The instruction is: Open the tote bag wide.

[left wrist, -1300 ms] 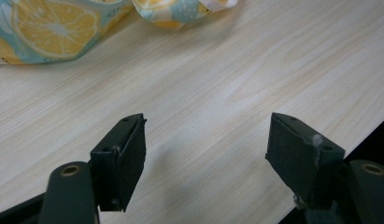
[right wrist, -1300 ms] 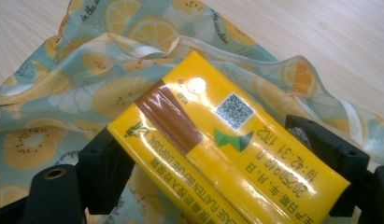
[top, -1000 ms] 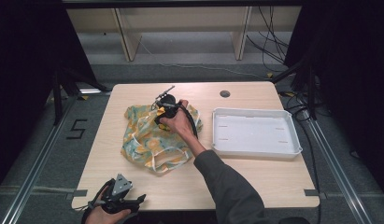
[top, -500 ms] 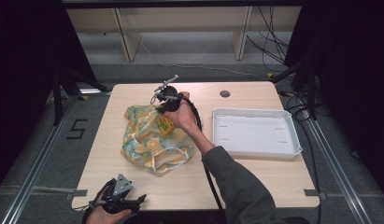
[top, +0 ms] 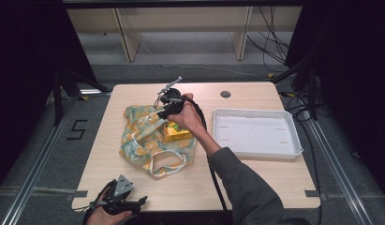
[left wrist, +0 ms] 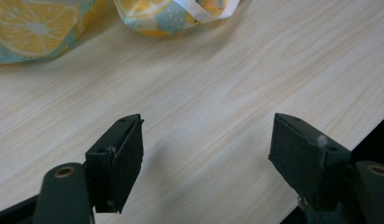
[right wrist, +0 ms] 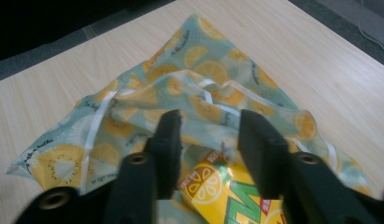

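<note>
The right gripper hangs over the far part of the fruit-print cloth bag, its jaws pointing down and toward the person's left. In the right gripper view the two black jaws stand partly apart, having just been opening, with a clear gap between them and nothing pinched; through that gap shows the bag's rumpled cloth and one of its white strap handles. Just beneath the jaws and nearer the hand lies a yellow carton, seen at the bag's mouth; whether the pads touch it I cannot tell. The carton carries a drawn lemon slice and part of a large green letter, but no whole word can be read. The bag bears sliced lemons and kiwis on pale blue-green, with small dark lettering along its edges, too fine to read. From above, the yellow carton sits at the right edge of the bag, directly under the right hand. To the right, well apart from the bag, is a white tray on the wooden table. The left gripper rests at the table's near edge, well apart from the bag; in its own view the jaws stand wide with bare wood between them. A "5" is marked on the floor left of the table.
</note>
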The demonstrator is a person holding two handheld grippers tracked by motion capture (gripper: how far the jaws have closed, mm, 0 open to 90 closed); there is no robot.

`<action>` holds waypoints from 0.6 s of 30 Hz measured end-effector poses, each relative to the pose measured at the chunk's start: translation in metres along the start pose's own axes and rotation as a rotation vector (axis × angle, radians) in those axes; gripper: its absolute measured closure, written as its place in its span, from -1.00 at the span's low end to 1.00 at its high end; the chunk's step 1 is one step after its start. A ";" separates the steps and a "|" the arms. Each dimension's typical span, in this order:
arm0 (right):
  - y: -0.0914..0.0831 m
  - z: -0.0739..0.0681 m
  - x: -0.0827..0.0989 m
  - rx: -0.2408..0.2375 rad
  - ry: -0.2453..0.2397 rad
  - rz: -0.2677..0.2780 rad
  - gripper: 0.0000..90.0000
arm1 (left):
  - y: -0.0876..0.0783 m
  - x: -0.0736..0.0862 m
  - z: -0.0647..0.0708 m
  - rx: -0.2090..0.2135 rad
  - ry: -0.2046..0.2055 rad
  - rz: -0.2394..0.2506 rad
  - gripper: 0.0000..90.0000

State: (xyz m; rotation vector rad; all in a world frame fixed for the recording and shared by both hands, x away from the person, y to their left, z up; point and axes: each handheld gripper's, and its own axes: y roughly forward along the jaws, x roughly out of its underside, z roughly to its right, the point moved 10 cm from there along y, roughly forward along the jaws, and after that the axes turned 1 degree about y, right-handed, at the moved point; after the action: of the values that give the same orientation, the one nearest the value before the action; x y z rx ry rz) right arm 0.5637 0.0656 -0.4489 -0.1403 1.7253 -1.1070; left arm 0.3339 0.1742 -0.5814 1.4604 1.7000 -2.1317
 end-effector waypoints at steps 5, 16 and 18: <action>-0.028 -0.004 0.031 -0.031 -0.005 0.029 -0.18 | 0.002 0.002 -0.011 -0.042 0.009 -0.007 -0.52; -0.090 -0.002 0.237 0.005 -0.020 -0.073 -0.34 | 0.021 0.005 -0.100 -0.168 -0.193 0.041 -0.70; -0.098 0.008 0.271 0.018 0.029 -0.126 -0.39 | 0.029 0.002 -0.111 -0.166 -0.218 0.029 -0.83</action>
State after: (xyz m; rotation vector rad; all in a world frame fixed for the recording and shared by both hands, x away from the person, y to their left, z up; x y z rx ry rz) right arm 0.4079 -0.1466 -0.5651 -0.2259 1.7509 -1.2214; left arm 0.4182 0.2506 -0.5988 1.1566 1.7167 -1.9960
